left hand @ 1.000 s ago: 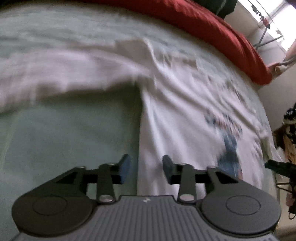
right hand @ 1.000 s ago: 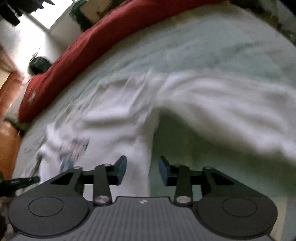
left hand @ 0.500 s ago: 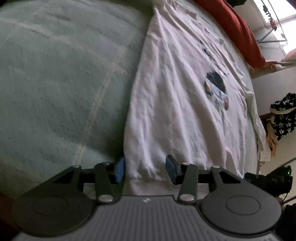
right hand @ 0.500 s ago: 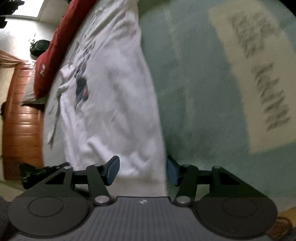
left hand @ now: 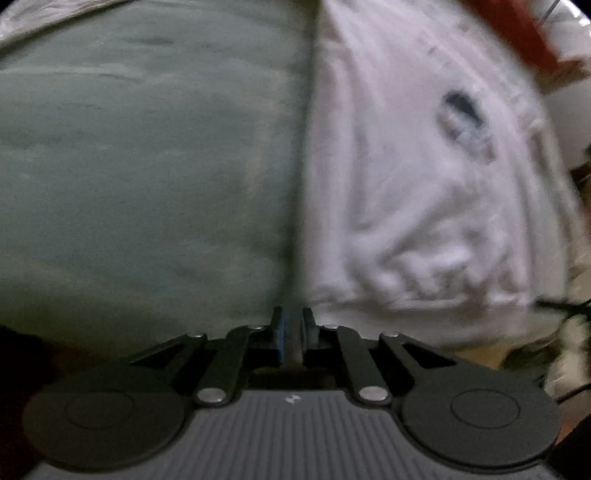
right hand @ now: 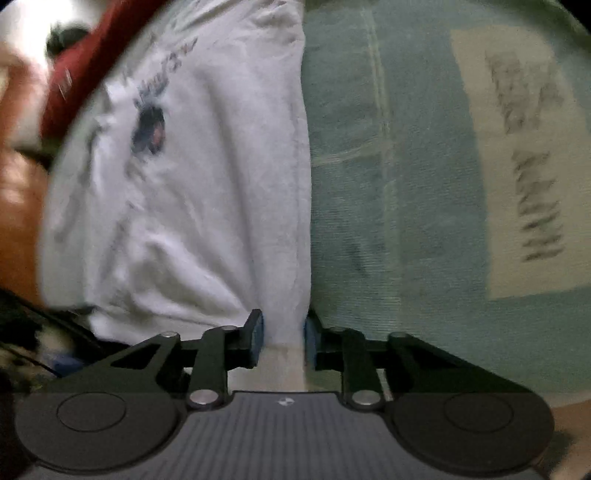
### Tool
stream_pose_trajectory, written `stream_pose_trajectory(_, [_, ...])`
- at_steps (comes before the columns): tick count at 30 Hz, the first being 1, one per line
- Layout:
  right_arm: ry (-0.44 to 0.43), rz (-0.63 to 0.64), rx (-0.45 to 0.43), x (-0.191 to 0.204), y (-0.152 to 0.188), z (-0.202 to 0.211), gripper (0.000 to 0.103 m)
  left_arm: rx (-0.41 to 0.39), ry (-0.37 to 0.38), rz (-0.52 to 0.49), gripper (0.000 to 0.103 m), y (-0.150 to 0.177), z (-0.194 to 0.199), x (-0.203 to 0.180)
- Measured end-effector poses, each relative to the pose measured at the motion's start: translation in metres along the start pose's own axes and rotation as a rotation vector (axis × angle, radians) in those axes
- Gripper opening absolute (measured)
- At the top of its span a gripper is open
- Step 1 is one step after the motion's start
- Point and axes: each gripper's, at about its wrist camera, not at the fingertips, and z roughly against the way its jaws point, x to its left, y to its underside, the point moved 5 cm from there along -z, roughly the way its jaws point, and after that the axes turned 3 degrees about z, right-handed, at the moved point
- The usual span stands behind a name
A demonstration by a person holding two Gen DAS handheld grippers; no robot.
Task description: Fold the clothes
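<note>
Where the left wrist view begins, the left gripper (left hand: 291, 330) has its two black fingers with blue pads drawn almost together, clamped at the near left corner of the white cotton shirt with a dark printed motif (left hand: 424, 192); only a thin sliver of something pale shows between the pads, too blurred to make out as fabric. The shirt's near hem bunches into wrinkles just to the right of the fingers. From there the shirt's left edge runs straight away across the pale green bed cover (left hand: 140, 166), which fills the left of this view. The printed motif sits farther off on the right. At the far right corner a strip of red fabric (left hand: 517, 33) lies beyond the shirt.

In the right wrist view, the right gripper (right hand: 282, 334) stands with its jaws closing, the shirt's (right hand: 207, 177) near right corner and hem between the blue pads. A gap shows at each pad, so the pads are not yet pressing. The shirt spreads away to the left, flat with shallow creases, its right edge running far and straight. To the right lies the green cover (right hand: 399, 206), carrying a cream panel with dark blurred lettering (right hand: 524, 155). The red fabric (right hand: 88, 66) crosses the far left.
</note>
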Motion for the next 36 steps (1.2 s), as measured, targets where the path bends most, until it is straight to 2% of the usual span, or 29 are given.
stream_pose_trajectory(1, [0.047,0.054,-0.017,0.007,-0.005,0.006,0.039,-0.049,-0.027,-0.075,0.007,-0.007,0.011,-0.010])
stream_pose_trajectory(2, [0.076,0.136,-0.057,0.020,-0.013,0.010,0.046,-0.103,-0.053,-0.155,0.008,-0.015,0.022,-0.021])
stream_pose_trajectory(3, [0.104,0.217,-0.098,0.032,-0.022,0.015,0.055,-0.158,-0.078,-0.236,0.015,-0.023,0.034,-0.032])
stream_pose_trajectory(4, [0.133,0.299,-0.139,0.045,-0.030,0.020,0.059,-0.216,-0.075,-0.310,0.030,-0.034,0.037,-0.048])
stream_pose_trajectory(5, [0.161,0.380,-0.180,0.058,-0.039,0.025,0.066,-0.275,-0.069,-0.384,0.037,-0.045,0.040,-0.066])
stream_pose_trajectory(6, [0.175,0.455,-0.214,0.071,-0.047,0.025,0.069,-0.321,-0.031,-0.447,0.042,-0.053,0.037,-0.083])
stream_pose_trajectory(7, [0.160,0.515,-0.234,0.084,-0.056,0.017,0.069,-0.360,0.019,-0.514,0.043,-0.060,0.029,-0.102])
stream_pose_trajectory(8, [0.148,0.572,-0.255,0.097,-0.066,0.006,0.069,-0.392,0.053,-0.587,0.044,-0.067,0.019,-0.121])
stream_pose_trajectory(11, [0.121,0.707,-0.316,0.130,-0.090,-0.033,0.069,-0.462,0.130,-0.716,0.044,-0.080,-0.012,-0.158])
stream_pose_trajectory(15, [0.124,0.769,-0.319,0.142,-0.087,-0.069,0.070,-0.399,0.119,-0.747,0.043,-0.064,-0.046,-0.146])
stream_pose_trajectory(16, [0.127,0.779,-0.319,0.143,-0.083,-0.074,0.071,-0.399,0.114,-0.749,0.046,-0.051,-0.045,-0.137])
stream_pose_trajectory(17, [0.130,0.790,-0.323,0.141,-0.074,-0.073,0.076,-0.400,0.110,-0.751,0.050,-0.038,-0.042,-0.128])
stream_pose_trajectory(19, [0.157,0.800,-0.314,0.132,-0.052,-0.070,0.087,-0.388,0.087,-0.738,0.066,-0.011,-0.037,-0.109])
stream_pose_trajectory(21, [0.193,0.792,-0.272,0.120,-0.025,-0.068,0.103,-0.351,0.050,-0.704,0.070,0.016,-0.033,-0.089])
stream_pose_trajectory(24, [0.241,0.789,-0.235,0.105,0.009,-0.061,0.103,-0.286,0.018,-0.641,0.070,0.039,-0.025,-0.068])
stream_pose_trajectory(28, [0.251,0.749,-0.172,0.101,0.013,-0.053,0.103,-0.227,-0.014,-0.624,0.070,0.030,-0.013,-0.068])
stream_pose_trajectory(31, [0.261,0.734,-0.196,0.110,-0.003,-0.042,0.103,-0.308,-0.004,-0.629,0.069,0.005,0.005,-0.079])
stream_pose_trajectory(34, [0.248,0.742,-0.282,0.121,-0.030,-0.032,0.103,-0.395,0.017,-0.659,0.070,-0.025,0.013,-0.098])
stream_pose_trajectory(36, [0.239,0.783,-0.325,0.131,-0.049,-0.036,0.103,-0.421,0.068,-0.696,0.070,-0.040,0.009,-0.120])
